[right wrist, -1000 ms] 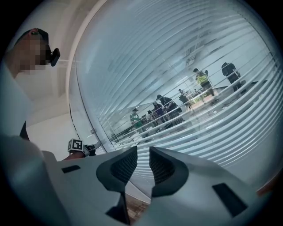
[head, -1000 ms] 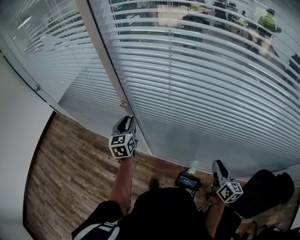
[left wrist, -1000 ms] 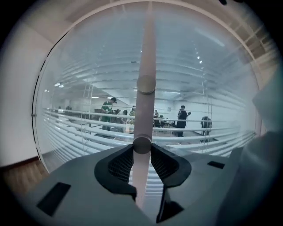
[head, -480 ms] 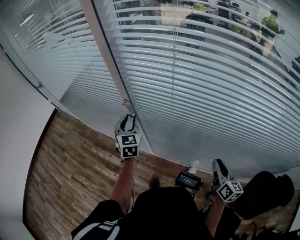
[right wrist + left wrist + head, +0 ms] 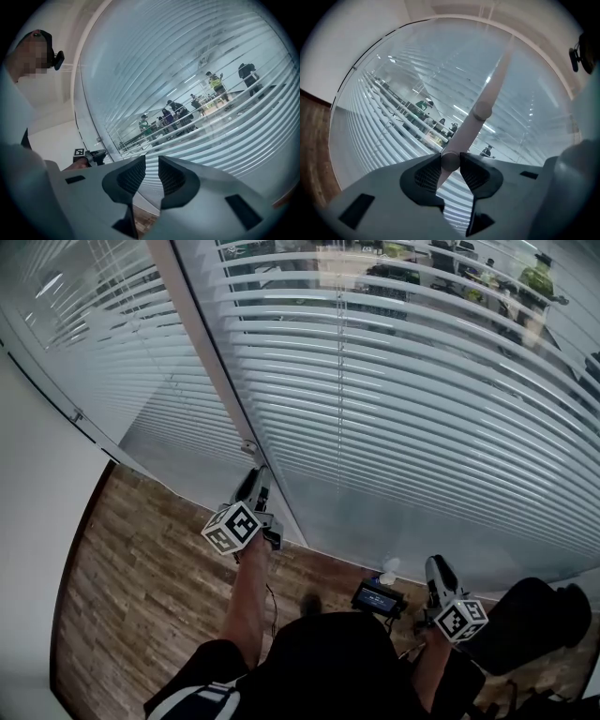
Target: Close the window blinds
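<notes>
so, one tilt wand (image 5: 487,93) is clamped in the left gripper (image 5: 450,161), its rounded lower end squeezed between the two jaws. in the left gripper view its long axis rises from the jaws toward 1 o'clock, with one thicker collar partway up.

in the head view the left gripper (image 5: 255,474) points toward 12 o'clock at the foot of the single white frame post (image 5: 202,362), touching or just beside it. that post splits the window blinds (image 5: 422,409) into two panels, one toward 10 o'clock and a wider one toward 1 o'clock. their slats run lengthwise from about 9 to 3 o'clock and lie tilted apart, so people in the room behind show between them.

the right gripper (image 5: 434,568) hangs low at 5 o'clock, well apart from the wand. in its own view the right gripper (image 5: 151,176) has a narrow gap between the jaws, with nothing in it. one small black device (image 5: 378,598) sits just beside it at 9 o'clock, above the wooden floor (image 5: 141,587).
</notes>
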{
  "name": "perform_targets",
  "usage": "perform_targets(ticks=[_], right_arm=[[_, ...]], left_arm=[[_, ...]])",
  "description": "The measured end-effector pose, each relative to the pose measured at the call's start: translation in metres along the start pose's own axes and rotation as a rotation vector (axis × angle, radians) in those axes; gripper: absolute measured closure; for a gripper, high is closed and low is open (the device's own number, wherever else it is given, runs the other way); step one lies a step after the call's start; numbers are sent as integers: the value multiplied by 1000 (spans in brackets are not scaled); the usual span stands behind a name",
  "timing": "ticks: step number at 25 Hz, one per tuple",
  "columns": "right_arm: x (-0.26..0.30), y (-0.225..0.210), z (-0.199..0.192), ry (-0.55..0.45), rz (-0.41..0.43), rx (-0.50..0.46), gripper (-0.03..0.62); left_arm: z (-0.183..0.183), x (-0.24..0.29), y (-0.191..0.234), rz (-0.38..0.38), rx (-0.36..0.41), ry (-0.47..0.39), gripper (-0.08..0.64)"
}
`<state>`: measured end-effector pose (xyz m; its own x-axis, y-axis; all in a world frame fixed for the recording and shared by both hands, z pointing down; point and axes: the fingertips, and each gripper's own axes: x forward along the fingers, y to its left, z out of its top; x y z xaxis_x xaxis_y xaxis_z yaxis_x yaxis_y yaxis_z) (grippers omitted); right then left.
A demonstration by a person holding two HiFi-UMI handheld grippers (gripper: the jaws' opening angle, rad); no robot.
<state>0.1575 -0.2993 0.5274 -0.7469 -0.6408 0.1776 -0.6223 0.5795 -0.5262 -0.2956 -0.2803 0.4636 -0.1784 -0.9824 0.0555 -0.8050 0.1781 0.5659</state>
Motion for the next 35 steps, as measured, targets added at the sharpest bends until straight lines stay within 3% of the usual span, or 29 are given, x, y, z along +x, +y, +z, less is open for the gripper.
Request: perform_targets(ticks=[5, 11, 17, 19, 21, 22, 26, 28, 31, 32, 35], right_arm=[[1, -1, -1, 0, 4, 2, 500], [1, 0, -2, 5, 10, 2, 500], [1, 0, -2, 3, 11, 4, 500], [1, 0, -2, 3, 9, 3, 500], [1, 0, -2, 3, 7, 4, 500], [0, 0, -1, 1, 8, 5, 500], [-3, -1, -1, -4, -2, 9, 500], [-5, -3, -2, -3, -7, 10, 500], [-6, -3, -3, -2, -9, 11, 500], [-6, -3, -3, -4, -7, 10, 500], [-6, -2, -3, -2, -5, 11, 500]], left_arm=[[-2, 1, -7, 79, 310, 65, 422], [-5, 1, -11, 154, 610, 115, 422], [-8, 3, -9, 224, 884, 146, 422], [-8, 4, -10, 234, 934, 148, 422], [-8, 3, -10, 225, 900, 131, 422], [-8, 2, -10, 213, 830, 117, 422], [-9, -4, -3, 101, 302, 55, 379], [-7, -3, 0, 58, 156, 32, 377], [-3, -1, -1, 50, 140, 28, 383], [-4, 0, -2, 53, 155, 33, 415], [-5, 0, -4, 80, 270, 57, 420]])
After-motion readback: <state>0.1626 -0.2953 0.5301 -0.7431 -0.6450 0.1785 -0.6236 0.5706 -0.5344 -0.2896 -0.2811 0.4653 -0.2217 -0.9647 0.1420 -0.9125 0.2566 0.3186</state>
